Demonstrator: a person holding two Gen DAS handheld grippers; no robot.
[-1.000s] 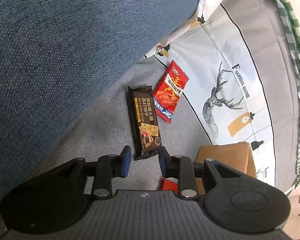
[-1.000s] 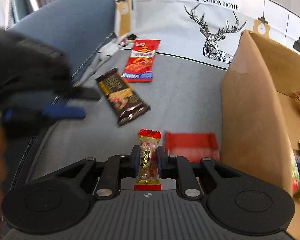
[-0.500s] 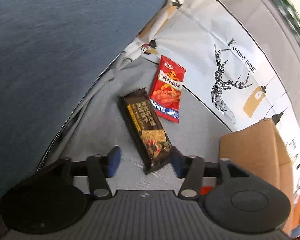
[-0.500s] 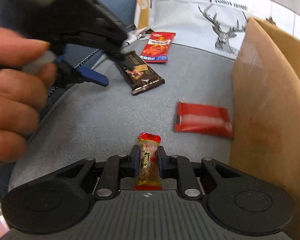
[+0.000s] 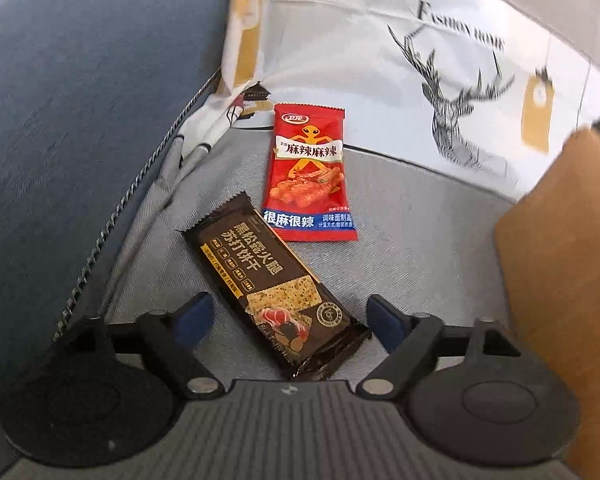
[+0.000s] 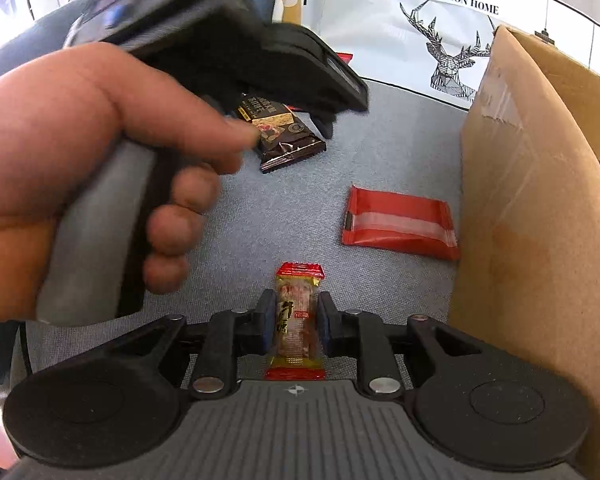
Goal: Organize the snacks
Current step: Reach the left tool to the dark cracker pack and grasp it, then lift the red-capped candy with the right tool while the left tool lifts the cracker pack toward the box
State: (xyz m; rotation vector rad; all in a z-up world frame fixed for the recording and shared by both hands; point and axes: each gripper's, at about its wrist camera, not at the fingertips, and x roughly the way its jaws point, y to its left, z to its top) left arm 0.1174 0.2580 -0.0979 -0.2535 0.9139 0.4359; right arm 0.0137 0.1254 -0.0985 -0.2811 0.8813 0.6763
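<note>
Jaws opening, left gripper (image 5: 288,316) over cracker packet (image 5: 274,286)

Cracker bar wrapper (image 5: 270,286): dark brown, gold lettering, yellow side strip, pale cracker print.
Spicy snack packet (image 5: 309,174): red, orange figure, white lettering, blue band at bottom.
Flat packet (image 6: 400,222): plain red, pale stripe along middle.
Small candy (image 6: 298,326): clear yellow wrapper, red ends, dark lettering.
Box (image 6: 532,216): plain brown cardboard.
Cloth (image 5: 420,232): grey weave, white panel with black line-drawn deer, black lettering, mustard tags.
Cushion (image 5: 80,100): dark blue.
Finger pads (image 5: 384,322): blue, on black arms.
</note>
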